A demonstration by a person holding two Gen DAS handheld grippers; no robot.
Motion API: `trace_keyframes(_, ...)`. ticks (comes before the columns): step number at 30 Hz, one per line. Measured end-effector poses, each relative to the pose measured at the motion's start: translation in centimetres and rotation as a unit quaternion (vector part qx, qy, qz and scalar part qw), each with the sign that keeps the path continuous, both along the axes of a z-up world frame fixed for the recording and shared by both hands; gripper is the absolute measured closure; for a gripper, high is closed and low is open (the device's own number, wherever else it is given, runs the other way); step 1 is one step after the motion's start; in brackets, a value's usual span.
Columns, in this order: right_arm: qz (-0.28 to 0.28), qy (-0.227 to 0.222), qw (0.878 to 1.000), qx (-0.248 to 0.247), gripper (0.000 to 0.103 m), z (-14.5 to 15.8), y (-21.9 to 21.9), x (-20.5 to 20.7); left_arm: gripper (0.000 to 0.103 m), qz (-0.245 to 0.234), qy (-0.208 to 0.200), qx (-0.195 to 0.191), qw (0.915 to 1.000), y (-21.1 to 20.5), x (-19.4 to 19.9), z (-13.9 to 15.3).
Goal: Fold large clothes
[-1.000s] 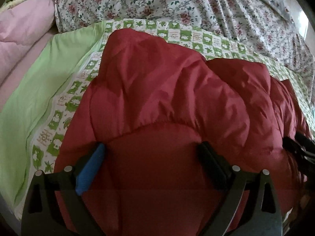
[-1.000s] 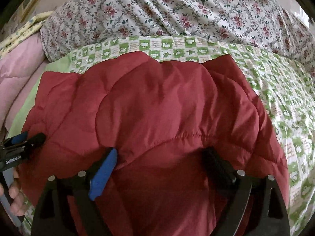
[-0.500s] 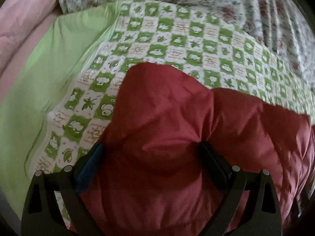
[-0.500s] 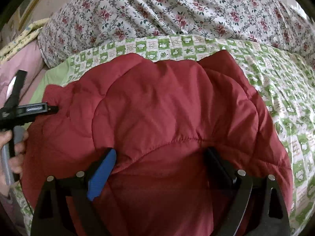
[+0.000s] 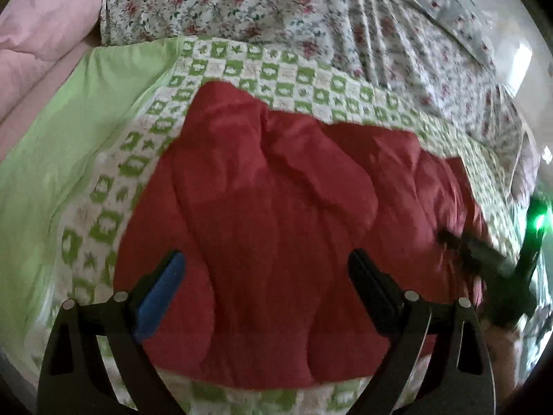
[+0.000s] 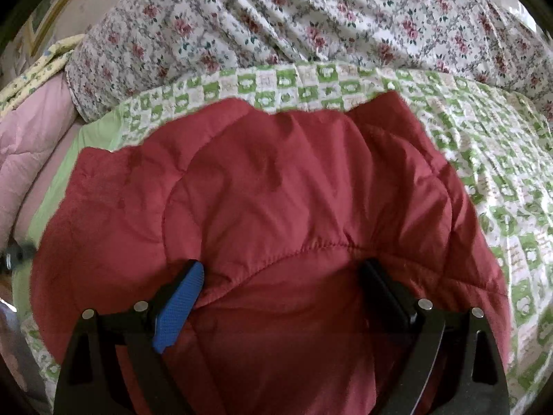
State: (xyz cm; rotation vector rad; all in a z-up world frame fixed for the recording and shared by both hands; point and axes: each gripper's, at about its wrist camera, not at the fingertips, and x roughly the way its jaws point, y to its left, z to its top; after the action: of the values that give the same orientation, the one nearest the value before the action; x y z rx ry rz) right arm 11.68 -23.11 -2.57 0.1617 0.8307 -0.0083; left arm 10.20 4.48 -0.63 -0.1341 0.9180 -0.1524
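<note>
Red quilted jacket (image 6: 276,207) lies on the bed, on the green-checked sheet (image 6: 501,180), bunched into a thick, compact mound. I judge it folded over at least once: the near edge in the left wrist view is a rounded doubled bulge and no sleeve lies loose. The outline is uneven and the top is puffy with creases, so I take the fold as rough, with squaring and flattening left, perhaps one more fold.

Right gripper (image 6: 280,294): fingers spread wide over the jacket's near part, holding nothing that I can see. Left gripper (image 5: 266,287): fingers likewise wide apart above the jacket, no cloth pinched between them; this view is motion-blurred.

Beyond the sheet: floral bedding (image 6: 311,17) behind, pink quilt (image 5: 38,38) to the left.
</note>
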Motion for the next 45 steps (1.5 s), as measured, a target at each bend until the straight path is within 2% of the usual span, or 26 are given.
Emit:
trace_keyframes(3, -0.013, -0.016, 1.000, -0.013, 0.010, 1.2, -0.7, -1.5, 0.007, -0.015, 0.012, 0.002, 0.9998, -1.0, -0.7, -1.1)
trace_keyframes(5, -0.022, 0.008, 0.999, -0.033, 0.010, 0.7, -1.5, -1.9, 0.007, -0.016, 0.033, 0.027, 0.9990, -1.8, 0.2, -3.0)
trace_keyframes(9, -0.026, 0.023, 0.999, -0.022, 0.010, -1.2, -3.6, -2.4, 0.004, -0.006, 0.017, 0.054, 0.9984, -2.7, 1.0, -4.1)
trace_keyframes(12, -0.036, 0.017, 0.999, -0.009, 0.010, -0.9, -3.9, -2.9, 0.003, -0.003, 0.019, 0.065, 0.9977, -2.9, 1.4, -4.5)
trace_keyframes(17, -0.020, -0.017, 1.000, 0.016, 0.011, 1.9, -2.0, -6.0, 0.003, -0.002, 0.016, 0.072, 0.9973, -2.9, 1.5, -4.6)
trace_keyframes(21, 0.023, -0.012, 1.000, -0.008, 0.010, 1.9, 1.1, -7.6, 0.002, -0.001, 0.012, 0.079, 0.9968, -3.1, 1.5, -4.8)
trace_keyframes(24, 0.025, 0.028, 0.998, -0.050, 0.010, -0.3, 2.2, -6.8, 0.002, -0.002, 0.012, 0.080, 0.9967, -3.1, 1.5, -4.8)
trace_keyframes(29, 0.011, 0.036, 0.999, -0.038, 0.009, -1.6, 1.1, -6.4, 0.003, -0.005, 0.014, 0.081, 0.9966, -3.0, 1.3, -4.6)
trace_keyframes(34, 0.006, 0.037, 0.999, -0.028, 0.008, -2.0, 0.5, -6.4, 0.003, -0.004, 0.014, 0.068, 0.9976, -2.3, 0.1, -3.2)
trace_keyframes(40, 0.004, 0.038, 0.999, -0.033, 0.007, -1.8, 0.8, -6.5, 0.003, -0.010, 0.017, 0.081, 0.9965, -2.5, 0.1, -3.8)
trace_keyframes(45, 0.010, 0.026, 0.999, -0.018, 0.008, 0.3, 0.9, -6.0, 0.003, -0.010, 0.016, 0.086, 0.9962, -2.7, 0.4, -3.9)
